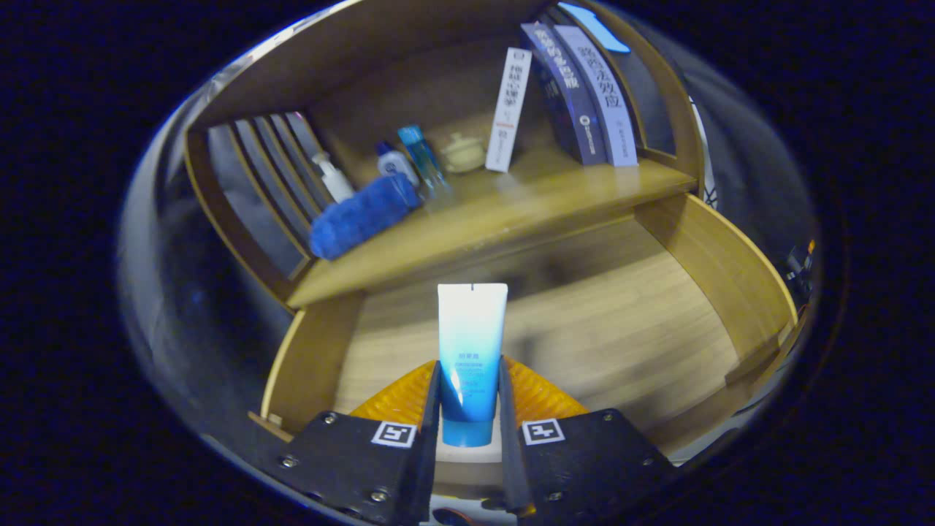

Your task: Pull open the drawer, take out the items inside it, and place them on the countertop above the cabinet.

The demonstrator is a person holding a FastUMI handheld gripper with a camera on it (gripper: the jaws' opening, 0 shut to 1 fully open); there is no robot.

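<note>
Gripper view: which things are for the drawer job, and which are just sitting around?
For the job:
- white-and-blue squeeze tube, clamped in the gripper
- open wooden drawer
- wooden countertop

Just sitting around:
- fuzzy blue rolled cloth
- small bottles
- little pale lidded pot
- upright books

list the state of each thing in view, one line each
gripper: shut on the tube
tube: held between the fingers, cap end down, over the drawer
drawer: pulled open, bare wooden bottom showing
blue towel: rolled, lying on the countertop
books: standing on the countertop, leaning
small bottles: upright behind the towel
</note>
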